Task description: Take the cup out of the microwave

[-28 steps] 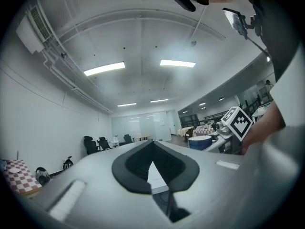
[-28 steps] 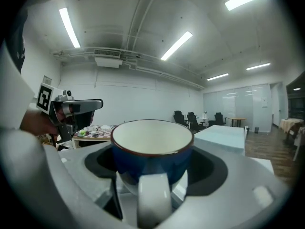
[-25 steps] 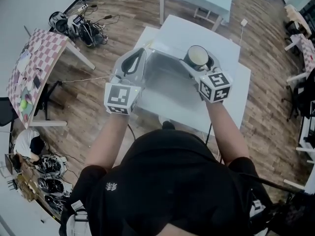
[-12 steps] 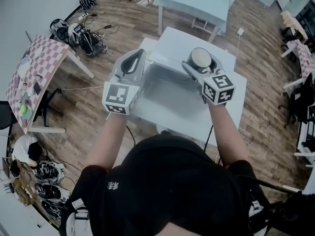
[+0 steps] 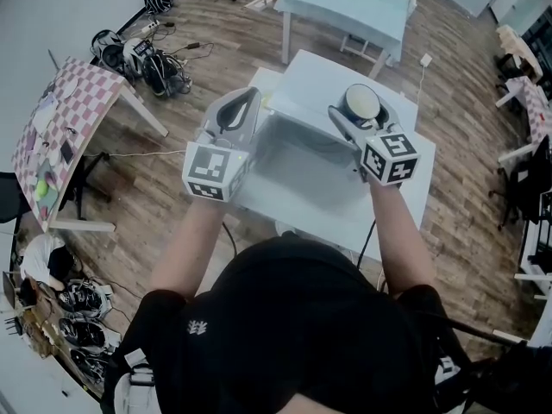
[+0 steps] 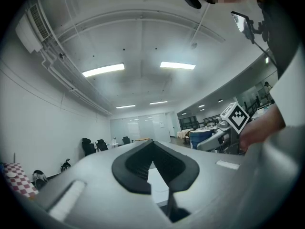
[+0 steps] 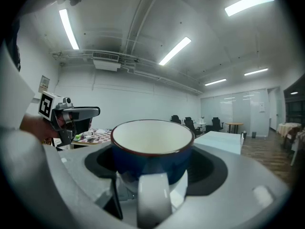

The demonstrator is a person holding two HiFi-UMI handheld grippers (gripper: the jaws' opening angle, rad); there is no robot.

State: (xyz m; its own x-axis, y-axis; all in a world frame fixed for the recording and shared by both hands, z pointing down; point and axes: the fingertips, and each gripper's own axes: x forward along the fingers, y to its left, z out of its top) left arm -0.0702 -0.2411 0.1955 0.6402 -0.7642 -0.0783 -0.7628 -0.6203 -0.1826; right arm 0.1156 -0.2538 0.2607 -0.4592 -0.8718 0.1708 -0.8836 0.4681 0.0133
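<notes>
A blue cup (image 5: 360,102) with a white inside sits between the jaws of my right gripper (image 5: 354,116), which is shut on it and holds it upright above the white microwave (image 5: 332,74). The right gripper view shows the cup (image 7: 151,144) filling the space between the jaws (image 7: 152,178). My left gripper (image 5: 249,94) hangs over the microwave's left side, shut with nothing in it; its dark pads (image 6: 133,163) meet at the tip. The microwave's inside is hidden from above.
The microwave stands on a small white table (image 5: 405,184). A checkered table (image 5: 60,136) is at the left, a pale table (image 5: 345,3) behind, and cables and gear (image 5: 142,54) lie on the wooden floor.
My right gripper has drifted slightly to the right with the cup in it. The left gripper has hardly moved.
</notes>
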